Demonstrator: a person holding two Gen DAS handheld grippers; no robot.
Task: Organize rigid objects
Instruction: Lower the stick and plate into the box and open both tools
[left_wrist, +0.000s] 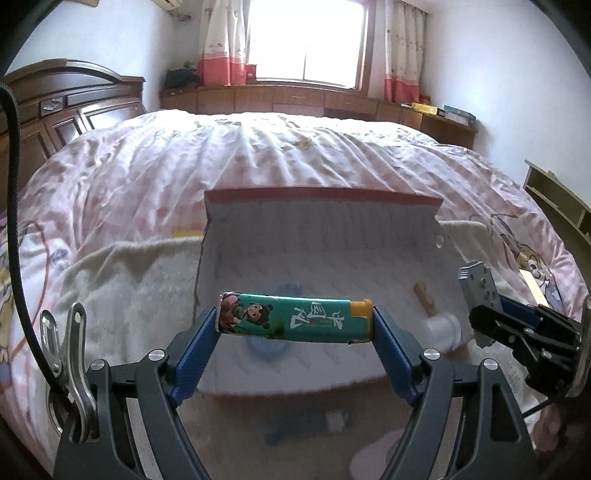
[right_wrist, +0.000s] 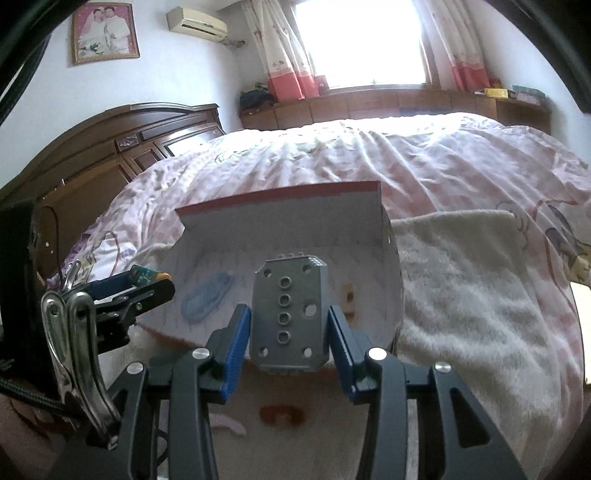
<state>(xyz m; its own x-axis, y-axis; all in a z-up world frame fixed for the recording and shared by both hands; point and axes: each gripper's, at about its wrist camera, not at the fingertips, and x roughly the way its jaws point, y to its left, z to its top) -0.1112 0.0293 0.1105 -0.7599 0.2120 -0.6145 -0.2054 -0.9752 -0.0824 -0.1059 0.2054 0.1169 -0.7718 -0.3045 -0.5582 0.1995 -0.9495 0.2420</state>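
Note:
My left gripper (left_wrist: 295, 319) is shut on a teal lighter (left_wrist: 293, 317) with a cartoon print and an orange cap, held crosswise above the open white box (left_wrist: 321, 229). My right gripper (right_wrist: 289, 326) is shut on a grey studded plate (right_wrist: 288, 314) with round holes, upright between the blue pads. That plate (left_wrist: 478, 286) and the right gripper (left_wrist: 491, 317) show at the right edge of the left wrist view. In the right wrist view, the left gripper (right_wrist: 147, 284) sits at the left with the lighter (right_wrist: 146, 275). Inside the box lie a blue item (right_wrist: 207, 297) and a small wooden piece (left_wrist: 424, 297).
The box has a red rim (right_wrist: 280, 195) and rests on a white towel (right_wrist: 472, 280) spread over a pink patterned bedcover (left_wrist: 258, 155). A dark wooden headboard (right_wrist: 122, 147) stands at the left, low wooden cabinets (left_wrist: 295, 99) under the window. A white roll-like object (left_wrist: 441, 330) lies near the box.

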